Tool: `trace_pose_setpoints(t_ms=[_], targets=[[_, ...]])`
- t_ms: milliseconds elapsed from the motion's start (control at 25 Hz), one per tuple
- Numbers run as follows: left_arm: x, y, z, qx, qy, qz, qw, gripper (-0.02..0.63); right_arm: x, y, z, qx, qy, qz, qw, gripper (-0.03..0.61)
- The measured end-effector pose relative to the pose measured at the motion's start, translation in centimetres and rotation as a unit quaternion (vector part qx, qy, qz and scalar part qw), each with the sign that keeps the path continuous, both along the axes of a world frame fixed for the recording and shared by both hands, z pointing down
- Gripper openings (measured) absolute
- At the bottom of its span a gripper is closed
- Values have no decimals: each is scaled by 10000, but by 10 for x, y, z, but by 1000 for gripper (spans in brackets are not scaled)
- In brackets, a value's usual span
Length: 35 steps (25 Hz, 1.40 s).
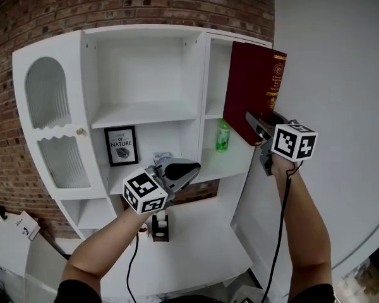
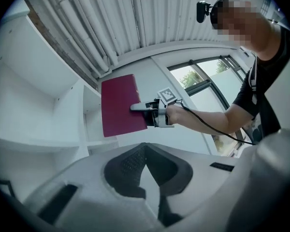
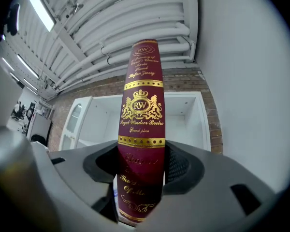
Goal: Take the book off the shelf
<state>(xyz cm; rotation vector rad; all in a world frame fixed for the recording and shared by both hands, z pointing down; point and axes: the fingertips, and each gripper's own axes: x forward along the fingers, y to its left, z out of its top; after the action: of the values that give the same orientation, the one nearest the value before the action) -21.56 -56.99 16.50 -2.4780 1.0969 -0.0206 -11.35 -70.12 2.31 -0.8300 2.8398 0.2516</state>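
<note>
"Where was the book?"

"In front of the upper right compartment of the white shelf, raised and tilted, with the gold-printed spine facing the person. I couldn't tell whether its far edge was touching the shelf."

"State of the right gripper?"

"Pinching the book. One jaw was on each cover at the lower end of the spine, and the pads were pressed against the dark red cloth. The jaws stood fairly wide — the book was thick."

"And the left gripper?"

"Held lower, in front of the middle shelf, well apart from the book. Its jaws were pressed together, pad against pad, with nothing between them."

"Anything else on the shelf?"

"A green bottle stood in the right compartment below the book. A framed sign leaned in the middle compartment, just above the left gripper's marker cube. The upper middle compartment held nothing I could see. A brick wall rose behind the unit."
</note>
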Motion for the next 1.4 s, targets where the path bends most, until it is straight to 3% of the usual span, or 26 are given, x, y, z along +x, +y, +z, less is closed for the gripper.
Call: trace_pose_setpoints(t_ms=[280, 520, 800, 1120, 1400], targets=[[38, 53, 37, -242, 395, -420, 9980, 8, 49, 85, 31, -88, -384, -819, 9959, 236], [84, 100, 69, -498, 688, -772, 9934, 8, 90, 160, 72, -20, -262, -1271, 9915, 236], [130, 166, 88, -676, 497, -1025, 9912, 8, 122, 216, 127, -258, 7, -1693, 9852, 236], [129, 253, 93, -641, 335, -1104, 9912, 8, 120, 291, 165, -527, -11, -1819, 9819, 236], [109, 336, 102, -671, 306, -716, 9947, 8, 99, 383, 189, -759, -138, -1552, 9849, 235]])
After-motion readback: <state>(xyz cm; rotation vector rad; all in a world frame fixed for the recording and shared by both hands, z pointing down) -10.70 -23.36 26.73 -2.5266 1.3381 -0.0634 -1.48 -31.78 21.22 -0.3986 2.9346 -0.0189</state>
